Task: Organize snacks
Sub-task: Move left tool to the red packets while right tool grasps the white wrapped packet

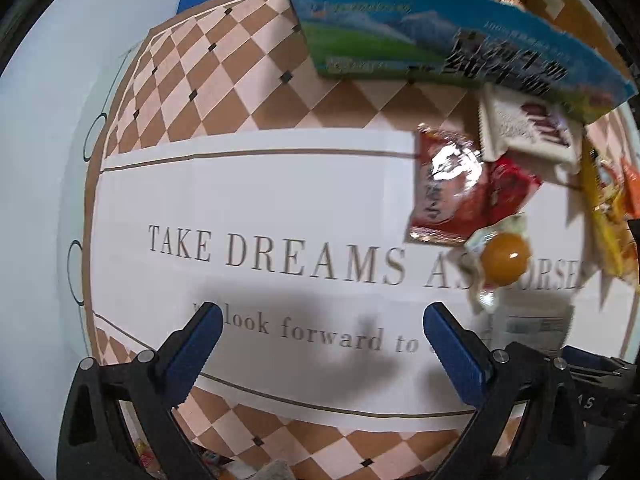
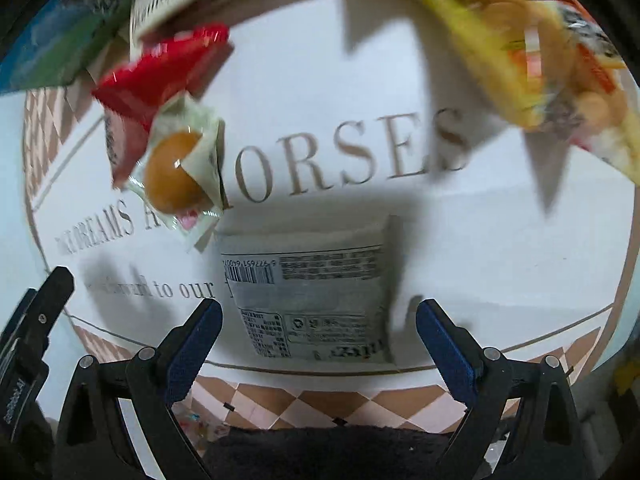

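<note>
Checkered tablecloth (image 1: 224,92) with white printed panel, covering table; snacks scattered toward far side, cardboard box (image 1: 560,4) beyond them.

Right gripper (image 2: 319,320): jaws spread wide, nothing held. White packet (image 2: 312,292) lying flat, label up, directly ahead at 12 o'clock, near end already between the fingertips. Long axis roughly 12-to-6, in line with the fingers; narrow width across the jaw gap. Judged the nearest target, and the right side the closer of the two.

Left gripper (image 1: 322,322): jaws released, empty, hovering over bare cloth. Same white packet visible only as a blurred edge at about 2 o'clock, off to the side.

Farther out: orange ball-shaped sweet (image 2: 176,172) in clear wrapper at 10 o'clock from right gripper, overlapping a red packet (image 2: 160,76). White-and-brown packet (image 1: 528,128) beyond, just beside box front. Yellow packet (image 2: 532,64) at 1 o'clock, blurred.

Box at 12 to 1 o'clock in left view, blue-green printed side facing, several packets already inside. Remaining loose snacks well apart from box opening; task judged partly done.
</note>
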### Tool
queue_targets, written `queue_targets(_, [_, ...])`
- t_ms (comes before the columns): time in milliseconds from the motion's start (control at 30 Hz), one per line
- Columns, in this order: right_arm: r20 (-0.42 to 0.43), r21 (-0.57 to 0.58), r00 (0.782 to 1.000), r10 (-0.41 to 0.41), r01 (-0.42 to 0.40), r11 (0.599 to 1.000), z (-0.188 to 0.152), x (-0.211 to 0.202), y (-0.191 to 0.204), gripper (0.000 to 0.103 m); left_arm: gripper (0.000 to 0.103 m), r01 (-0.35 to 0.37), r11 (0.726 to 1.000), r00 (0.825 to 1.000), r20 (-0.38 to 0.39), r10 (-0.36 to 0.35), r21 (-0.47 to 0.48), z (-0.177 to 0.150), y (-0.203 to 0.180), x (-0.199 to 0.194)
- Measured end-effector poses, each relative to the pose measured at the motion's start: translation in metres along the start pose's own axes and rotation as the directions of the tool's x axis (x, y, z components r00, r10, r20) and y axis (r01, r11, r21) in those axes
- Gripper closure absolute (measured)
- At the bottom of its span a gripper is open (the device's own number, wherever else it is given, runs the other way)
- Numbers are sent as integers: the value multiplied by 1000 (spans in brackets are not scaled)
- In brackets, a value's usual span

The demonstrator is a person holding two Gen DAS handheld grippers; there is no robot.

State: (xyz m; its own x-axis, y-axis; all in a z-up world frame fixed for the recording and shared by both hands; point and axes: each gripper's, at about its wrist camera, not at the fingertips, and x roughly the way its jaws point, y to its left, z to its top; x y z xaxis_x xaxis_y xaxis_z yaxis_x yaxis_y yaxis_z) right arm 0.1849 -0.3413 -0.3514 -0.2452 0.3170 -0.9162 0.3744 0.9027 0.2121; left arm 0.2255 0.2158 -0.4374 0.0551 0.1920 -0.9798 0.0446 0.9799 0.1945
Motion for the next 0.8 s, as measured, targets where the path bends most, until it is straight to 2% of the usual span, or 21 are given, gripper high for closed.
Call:
queue_targets(67, [-27, -5, 1000, -12, 12, 1000, -3, 10, 7, 2, 0, -4, 1000, 1000, -8, 4, 2, 0, 1, 3])
queue_targets(200, [8, -19, 996, -92, 92, 996, -7, 16, 19, 5, 0, -5, 1000, 1000, -11, 5, 16, 5, -3, 3])
queue_targets(233, [28, -25, 993, -111, 112, 993, -8, 15, 21, 10, 0, 0, 1000, 1000, -11, 0, 18, 6, -4, 2])
queue_targets(267, [47, -36, 990, -132, 133, 990, -9, 12, 21, 19, 0, 14, 1000, 1000, -12, -14, 24, 8, -8, 1])
queue_targets(333, [80, -57, 987, -140, 144, 988, -11, 6, 20, 27, 0, 47, 998, 999, -20, -46, 32, 12, -14, 1])
queue_targets(467, [101, 1, 986, -133, 133, 991, -11, -5, -15, 28, 0, 133, 990, 990, -44, -131, 41, 20, -35, 1])
queue_targets(600, [110, 61, 984, -137, 131, 990, -10, -13, -45, 28, 0, 233, 971, 969, -98, -228, 47, 34, -65, 8])
queue_targets(733, [116, 103, 985, -126, 114, 988, -10, -16, -58, 28, 0, 272, 960, 952, -164, -259, 64, 44, -93, 27])
queue_targets(800, [126, 111, 984, -126, 112, 988, -9, -17, -55, 28, 5, 265, 961, 951, -186, -248, 77, 45, -104, 34])
